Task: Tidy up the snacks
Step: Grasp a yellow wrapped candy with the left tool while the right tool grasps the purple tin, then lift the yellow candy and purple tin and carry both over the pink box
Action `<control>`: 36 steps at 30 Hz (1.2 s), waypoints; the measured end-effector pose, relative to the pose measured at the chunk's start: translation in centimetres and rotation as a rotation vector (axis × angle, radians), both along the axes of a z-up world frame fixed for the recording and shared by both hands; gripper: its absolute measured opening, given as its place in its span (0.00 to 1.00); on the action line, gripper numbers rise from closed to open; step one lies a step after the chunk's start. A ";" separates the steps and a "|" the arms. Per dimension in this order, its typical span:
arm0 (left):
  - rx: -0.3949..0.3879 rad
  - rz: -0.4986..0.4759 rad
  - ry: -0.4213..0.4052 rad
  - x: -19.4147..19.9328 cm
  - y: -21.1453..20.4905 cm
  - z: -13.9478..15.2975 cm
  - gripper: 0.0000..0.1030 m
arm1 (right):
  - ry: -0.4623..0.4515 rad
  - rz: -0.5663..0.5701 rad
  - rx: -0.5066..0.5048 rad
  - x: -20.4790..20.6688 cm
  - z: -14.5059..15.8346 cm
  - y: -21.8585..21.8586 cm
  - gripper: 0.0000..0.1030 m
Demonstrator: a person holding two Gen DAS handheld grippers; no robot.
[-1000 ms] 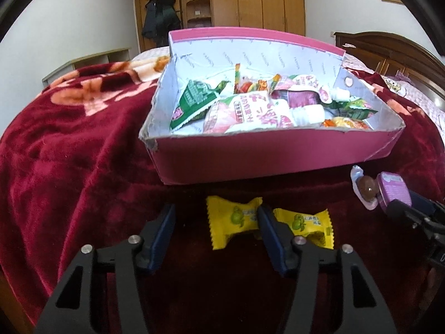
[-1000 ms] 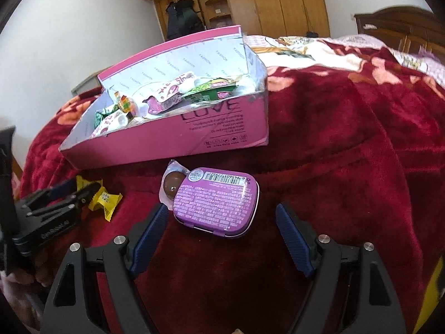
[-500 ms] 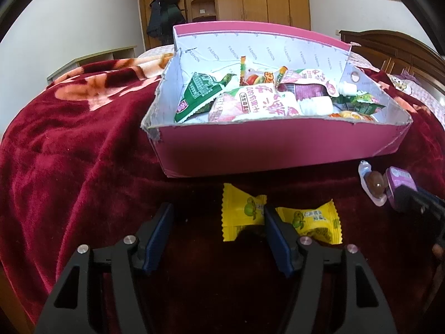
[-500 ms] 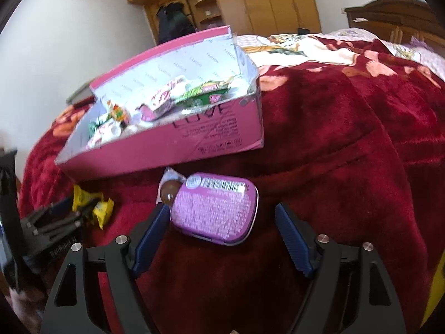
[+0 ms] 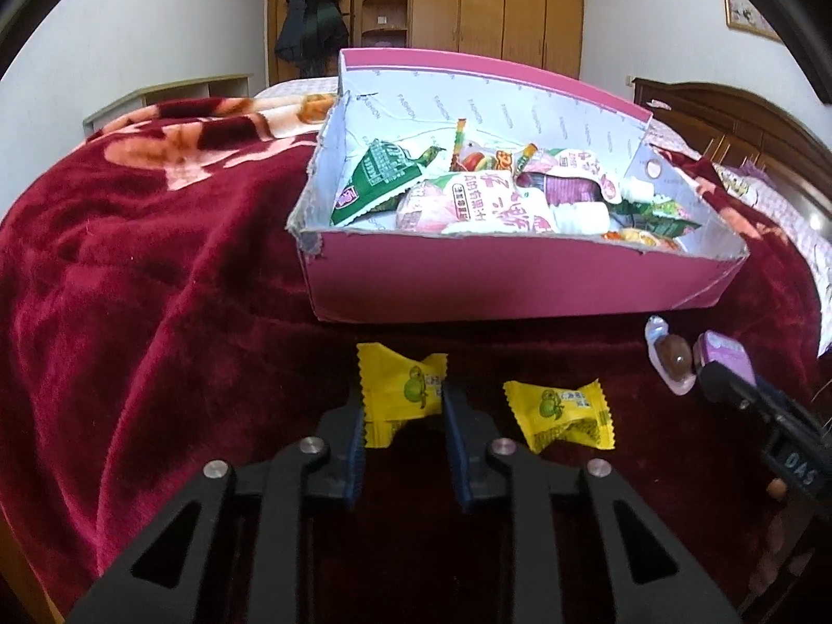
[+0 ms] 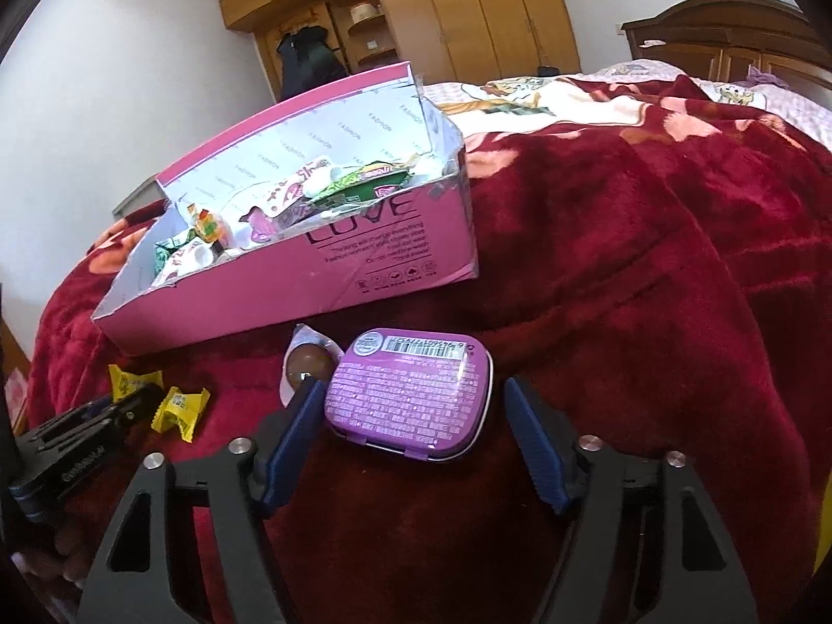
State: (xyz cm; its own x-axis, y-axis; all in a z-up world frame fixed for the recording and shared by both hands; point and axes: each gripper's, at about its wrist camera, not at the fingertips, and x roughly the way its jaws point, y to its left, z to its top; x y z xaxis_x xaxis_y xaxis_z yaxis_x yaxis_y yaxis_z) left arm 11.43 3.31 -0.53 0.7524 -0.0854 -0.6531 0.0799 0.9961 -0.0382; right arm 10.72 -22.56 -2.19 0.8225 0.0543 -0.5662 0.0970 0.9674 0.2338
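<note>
On bed, pink box point(image 5: 520, 286) already holds most snacks. Left gripper point(image 5: 403, 411) fingers pinch one yellow candy point(image 5: 403, 395); right gripper point(image 6: 416, 416) fingers wide around purple tin point(image 6: 411, 390). Second candy point(image 5: 561, 411) & choc ball point(image 5: 673, 359) remain outside.

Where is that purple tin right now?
In the right wrist view the purple tin lies on the red blanket between the open fingers of the right gripper, just in front of the pink box, with a chocolate ball touching its left side.
</note>
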 end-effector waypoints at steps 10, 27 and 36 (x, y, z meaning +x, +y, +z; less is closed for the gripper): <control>-0.087 0.014 -0.006 -1.4 1.6 0.7 0.21 | -0.032 -0.010 0.008 -0.7 0.1 -0.2 0.62; -0.131 -0.018 -0.075 -3.9 1.4 3.5 0.21 | -0.067 0.119 0.052 -3.0 0.5 -0.1 0.62; -0.180 -0.039 -0.104 -4.0 1.6 5.4 0.21 | -0.092 0.167 0.045 -4.2 1.3 0.6 0.62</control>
State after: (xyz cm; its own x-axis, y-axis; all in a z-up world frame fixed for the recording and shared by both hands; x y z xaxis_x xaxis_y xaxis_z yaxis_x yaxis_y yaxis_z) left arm 7.41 4.87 4.82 0.8090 -0.2240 -0.5435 0.1307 0.9700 -0.2052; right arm 6.55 -21.92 -0.88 0.8480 0.2182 -0.4830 -0.0880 0.9566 0.2776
